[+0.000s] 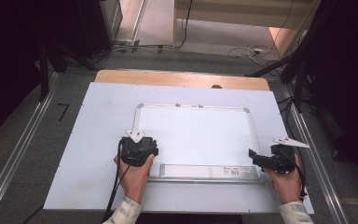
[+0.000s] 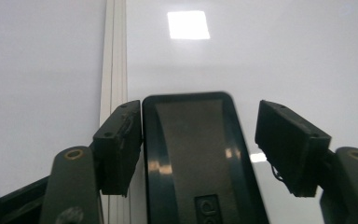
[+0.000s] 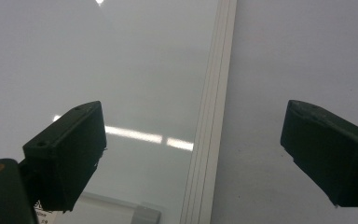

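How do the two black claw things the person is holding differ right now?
The left gripper has a dark flat object between its jaws, one jaw touching it, the other apart; the right gripper has nothing between its wide-open jaws. The left sits over the whiteboard's left edge, the right straddles its right frame. Both are black, hand-held and open.

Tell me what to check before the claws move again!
1. Black eraser between the left claw jaws: ok.
2. Both jaws touching it: not ok; one touches, the other stands apart.
3. Right claw open and holding nothing: ok.
4. Right claw straddles the whiteboard frame: ok.
5. Whiteboard lies flat on the table: ok.
6. Marks left to wipe: cannot tell; the board looks clean.
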Action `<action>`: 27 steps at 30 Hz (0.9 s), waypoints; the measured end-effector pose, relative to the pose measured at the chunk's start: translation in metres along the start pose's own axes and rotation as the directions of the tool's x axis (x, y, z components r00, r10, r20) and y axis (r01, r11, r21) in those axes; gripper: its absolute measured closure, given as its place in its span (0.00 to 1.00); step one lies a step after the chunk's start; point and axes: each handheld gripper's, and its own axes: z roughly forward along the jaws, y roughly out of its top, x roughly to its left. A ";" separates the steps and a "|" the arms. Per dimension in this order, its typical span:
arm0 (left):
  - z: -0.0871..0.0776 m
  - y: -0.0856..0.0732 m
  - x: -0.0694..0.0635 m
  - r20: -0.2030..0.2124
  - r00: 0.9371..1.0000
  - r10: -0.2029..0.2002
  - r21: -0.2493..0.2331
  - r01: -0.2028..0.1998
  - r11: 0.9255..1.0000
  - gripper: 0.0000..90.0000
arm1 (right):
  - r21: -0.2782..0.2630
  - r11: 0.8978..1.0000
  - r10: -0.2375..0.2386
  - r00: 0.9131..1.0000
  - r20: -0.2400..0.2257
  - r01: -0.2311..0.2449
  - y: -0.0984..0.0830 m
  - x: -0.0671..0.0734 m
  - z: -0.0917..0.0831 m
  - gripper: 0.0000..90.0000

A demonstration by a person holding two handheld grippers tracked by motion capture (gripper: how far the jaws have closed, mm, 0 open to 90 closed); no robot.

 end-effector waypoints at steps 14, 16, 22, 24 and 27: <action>-0.020 0.007 0.003 0.048 0.998 -0.041 -0.072 0.044 0.996 0.31 | 0.001 1.000 -0.003 1.000 0.001 0.003 -0.001 0.001 0.000 0.06; -0.023 0.009 0.005 0.069 0.996 -0.057 -0.079 0.063 0.995 0.30 | 0.001 1.000 -0.004 1.000 0.000 0.004 -0.001 0.001 0.000 0.06; -0.032 0.021 0.009 0.083 0.995 -0.052 -0.087 0.059 0.995 0.26 | -0.002 1.000 -0.002 1.000 -0.003 0.002 0.000 0.001 0.000 0.06; -0.036 0.027 0.012 0.083 0.995 -0.054 -0.090 0.061 0.994 0.26 | -0.004 1.000 0.000 1.000 -0.003 0.000 0.000 0.001 0.000 0.06; -0.040 0.038 0.022 0.070 0.995 -0.066 -0.098 0.073 0.993 0.26 | -0.010 1.000 -0.002 1.000 -0.007 0.002 0.001 0.001 -0.001 0.06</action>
